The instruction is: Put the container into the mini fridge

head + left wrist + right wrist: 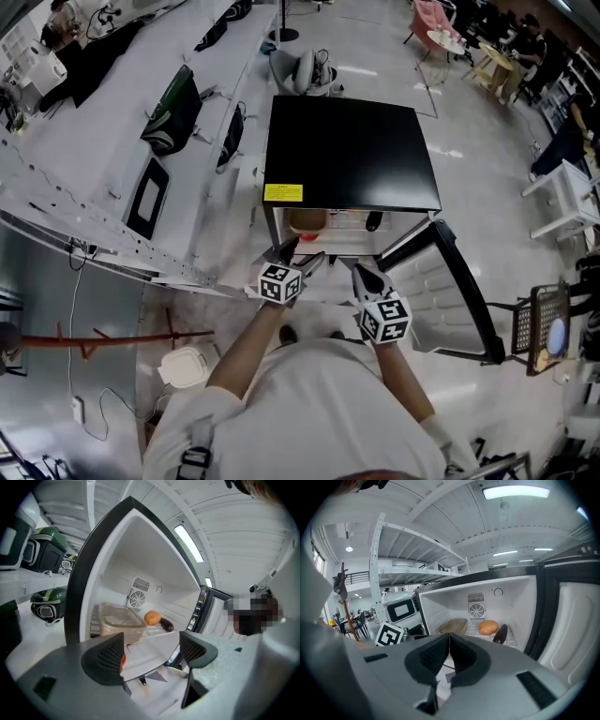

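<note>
The black mini fridge [352, 150] stands on the floor with its door [448, 286] swung open to the right. A clear lidded container [121, 621] with brownish contents sits on the fridge shelf at the left; it also shows in the right gripper view as the container [453, 626] and from the head as the container [307, 221]. My left gripper [152, 654] is open just in front of the fridge, holding nothing. My right gripper [449, 656] is shut with nothing between its jaws, just right of the left gripper [302, 258].
An orange round fruit [488, 627] and a dark eggplant-like item [500, 633] lie on the shelf right of the container. White benches [112, 150] with bags and gear run along the left. A chair [539, 328] stands at the right.
</note>
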### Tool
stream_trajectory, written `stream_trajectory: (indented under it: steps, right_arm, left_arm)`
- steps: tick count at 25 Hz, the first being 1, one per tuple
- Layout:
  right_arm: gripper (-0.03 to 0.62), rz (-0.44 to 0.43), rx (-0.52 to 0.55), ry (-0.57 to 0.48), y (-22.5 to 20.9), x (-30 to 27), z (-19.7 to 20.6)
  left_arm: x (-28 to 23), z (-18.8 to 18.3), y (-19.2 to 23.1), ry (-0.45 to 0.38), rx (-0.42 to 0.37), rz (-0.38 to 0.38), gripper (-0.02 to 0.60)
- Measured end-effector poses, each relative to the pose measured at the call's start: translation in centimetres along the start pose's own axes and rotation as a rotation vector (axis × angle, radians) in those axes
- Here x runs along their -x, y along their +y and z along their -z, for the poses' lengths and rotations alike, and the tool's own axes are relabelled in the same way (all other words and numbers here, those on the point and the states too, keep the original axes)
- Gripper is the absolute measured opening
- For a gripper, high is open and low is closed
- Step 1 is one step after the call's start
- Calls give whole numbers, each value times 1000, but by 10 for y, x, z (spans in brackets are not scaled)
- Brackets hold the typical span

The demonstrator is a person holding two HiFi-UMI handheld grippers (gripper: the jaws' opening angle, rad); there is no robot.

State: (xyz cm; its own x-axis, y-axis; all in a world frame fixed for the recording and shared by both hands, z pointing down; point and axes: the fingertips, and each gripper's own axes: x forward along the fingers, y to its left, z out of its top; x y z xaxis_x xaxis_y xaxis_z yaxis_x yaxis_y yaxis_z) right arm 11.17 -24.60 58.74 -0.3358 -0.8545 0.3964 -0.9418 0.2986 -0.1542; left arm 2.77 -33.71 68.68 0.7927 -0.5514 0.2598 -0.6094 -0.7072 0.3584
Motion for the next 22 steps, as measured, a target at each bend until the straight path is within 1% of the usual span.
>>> stream_trajectory:
  steps: [2, 4, 8, 11, 14, 17, 20, 22]
  right_arm:
    - [9, 9, -12, -11, 5, 0, 1]
    - [9, 24, -22, -28, 9, 4, 1]
    - [9, 57, -37, -42, 15, 11, 9]
    - [9, 67, -44, -34, 20, 15, 16]
    - [9, 71, -45, -34, 21, 18, 19]
    - [9, 51, -34, -32, 26, 21, 21]
    - [9, 20, -12, -40, 28, 26, 20]
    - [9, 2, -4, -50, 27, 30, 17]
  left_arm:
    - [13, 2, -7, 27, 7, 32, 370]
    - [24, 3, -13, 31, 2, 55, 367]
    - [46, 0, -18, 31, -27, 62, 353]
    - [63, 5, -20, 52, -45, 54, 282]
    - [79, 6, -29, 45, -76, 53, 230]
    - [96, 1, -39, 16, -105, 31, 163]
    - [107, -9, -52, -28, -113, 6, 89]
    - [111, -18, -62, -57, -116, -6, 61]
